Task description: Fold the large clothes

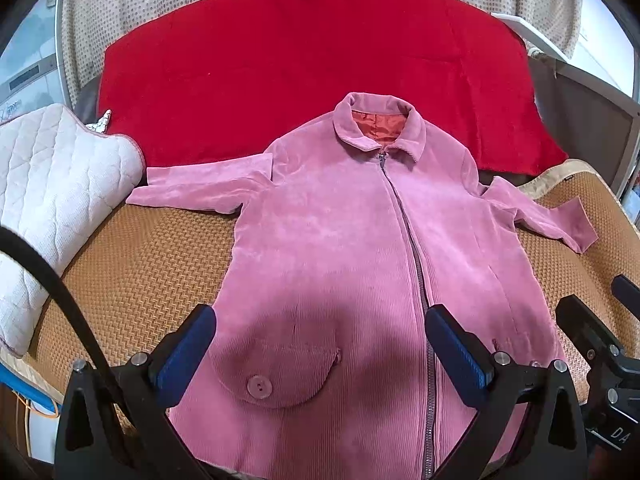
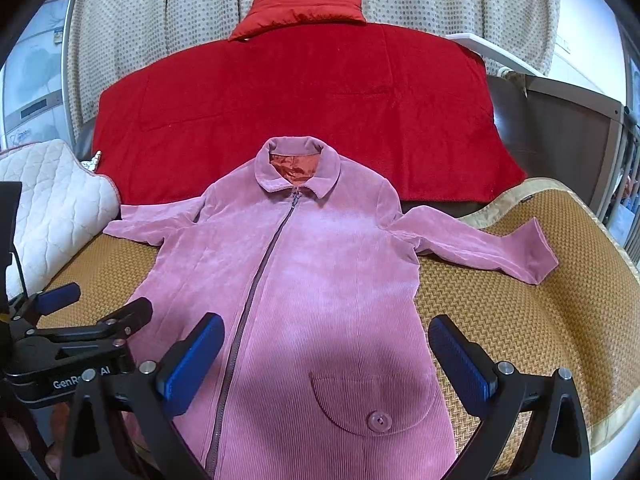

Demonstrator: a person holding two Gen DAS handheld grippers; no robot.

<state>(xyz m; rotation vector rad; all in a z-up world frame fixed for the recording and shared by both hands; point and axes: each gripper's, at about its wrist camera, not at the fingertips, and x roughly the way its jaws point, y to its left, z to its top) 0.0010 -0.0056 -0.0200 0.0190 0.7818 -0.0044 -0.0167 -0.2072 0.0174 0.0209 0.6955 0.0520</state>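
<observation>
Biggest risk from here, probably: grabbing just the top layer of that thick corduroy, so the coat (image 1: 340, 248) drags across the mat (image 2: 500, 312) and bunches instead of folding clean. Could also snag the zipper (image 1: 416, 256) or catch the red blanket (image 1: 312, 72) behind the collar. Lying flat, face up, zipped, sleeves spread wide left and right. Left gripper (image 1: 320, 356) and right gripper (image 2: 326, 364) hovering over the near hem, fingers spread wide, holding nothing.
</observation>
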